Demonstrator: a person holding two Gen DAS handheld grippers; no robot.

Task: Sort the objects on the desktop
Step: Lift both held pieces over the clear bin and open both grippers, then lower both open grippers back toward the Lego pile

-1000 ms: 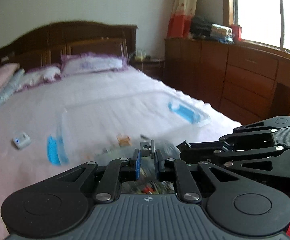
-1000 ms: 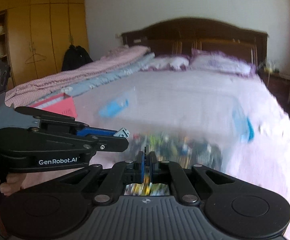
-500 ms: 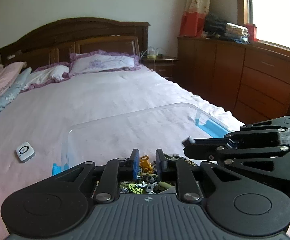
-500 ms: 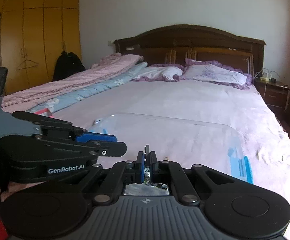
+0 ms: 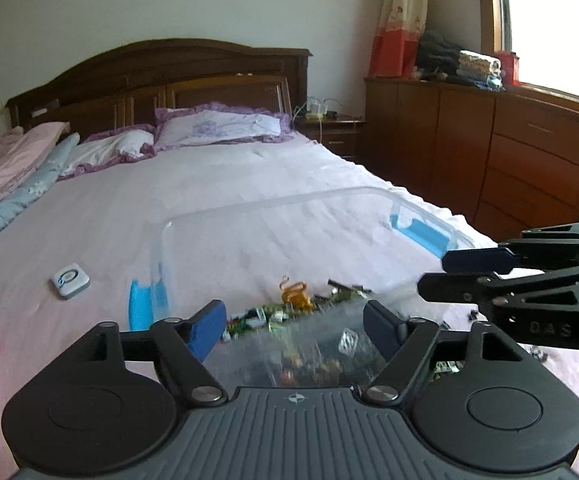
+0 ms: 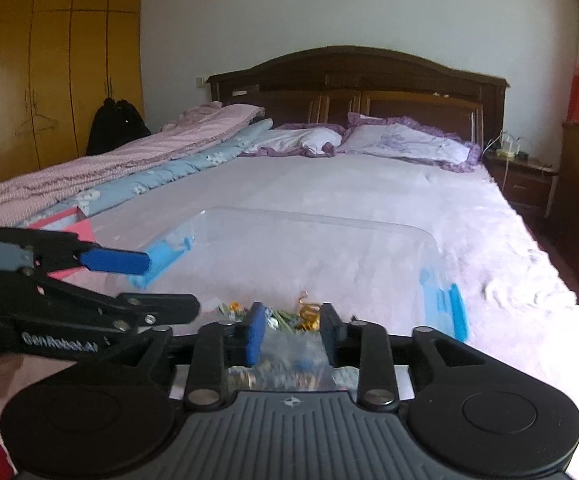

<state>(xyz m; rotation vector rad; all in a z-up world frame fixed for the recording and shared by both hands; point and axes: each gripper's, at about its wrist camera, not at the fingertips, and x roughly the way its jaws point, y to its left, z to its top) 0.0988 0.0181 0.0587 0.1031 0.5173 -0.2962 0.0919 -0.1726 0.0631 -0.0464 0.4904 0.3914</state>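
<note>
Left gripper (image 5: pixel 294 326) has just sprung wide, gripping nothing; right gripper (image 6: pixel 292 330) has just parted halfway, blurred clear bag (image 6: pixel 289 354) between its fingers, contact unclear; clear bin (image 5: pixel 273 204) on the bed (image 5: pixel 217 184).

The left black plastic two-finger gripper (image 5: pixel 294 326) is showing a grey ribbed housing, two round black side discs, silver pivot screws and blue finger pads (image 5: pixel 208 330). The right black plastic two-finger gripper (image 6: pixel 290 333) is presenting the same build, with a small compass-like emblem on the housing. White "GenRobot.AI" lettering is appearing on the left unit's side in the right wrist view.
</note>
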